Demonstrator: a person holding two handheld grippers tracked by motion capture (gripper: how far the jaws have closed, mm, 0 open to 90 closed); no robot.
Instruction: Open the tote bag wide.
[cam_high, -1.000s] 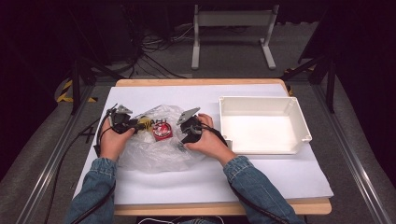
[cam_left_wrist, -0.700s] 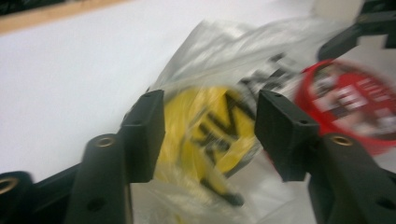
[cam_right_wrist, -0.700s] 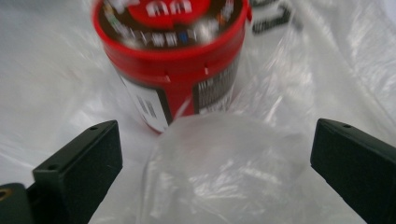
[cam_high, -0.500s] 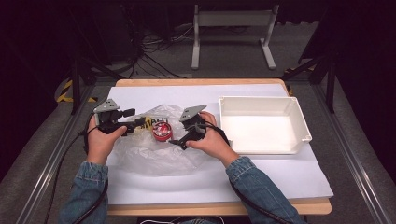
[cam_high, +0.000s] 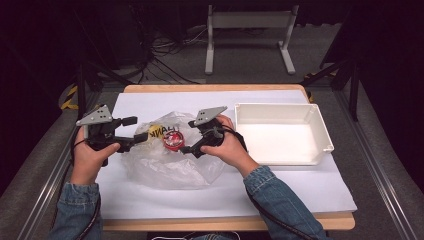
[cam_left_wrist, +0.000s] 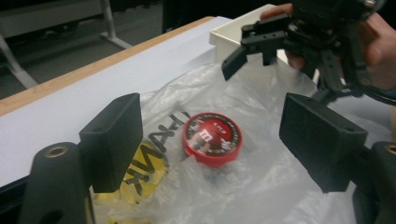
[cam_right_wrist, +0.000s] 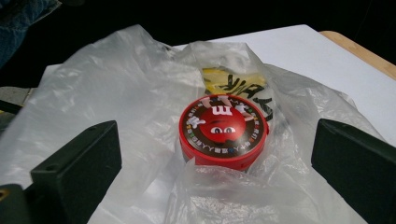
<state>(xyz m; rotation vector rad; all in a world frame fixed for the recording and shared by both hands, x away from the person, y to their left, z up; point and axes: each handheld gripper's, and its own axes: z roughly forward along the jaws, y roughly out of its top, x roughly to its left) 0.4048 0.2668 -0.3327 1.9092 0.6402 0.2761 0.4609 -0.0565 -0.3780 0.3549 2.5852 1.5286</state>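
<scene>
A round red candy tin (cam_high: 172, 140) lies in a crumpled clear plastic bag (cam_high: 170, 165) with yellow and black print, on the white paper. My left gripper (cam_high: 135, 129) hovers at the bag's left edge. Its jaws have just been opening and nothing is pressed between them. In the left gripper view the red tin (cam_left_wrist: 212, 138) lies beyond the left gripper (cam_left_wrist: 217, 140), under the bag film (cam_left_wrist: 261, 186). My right gripper (cam_high: 189, 136) stands open just right of the tin. In the right gripper view the right gripper (cam_right_wrist: 217, 161) is spread wide, with the tin (cam_right_wrist: 223, 126) and bag (cam_right_wrist: 116, 93) ahead of it.
An empty white tray (cam_high: 280, 107) sits to the right of the bag on the paper-covered table (cam_high: 150, 100). The right hand's gripper (cam_left_wrist: 280, 70) and the tray corner (cam_left_wrist: 224, 35) lie beyond the bag in the left gripper view. Dark floor, cables and a stand lie past the table.
The left gripper has lifted off the bag and drawn away to the left with its jaws spreading. The right gripper has risen a little beside the tin.
</scene>
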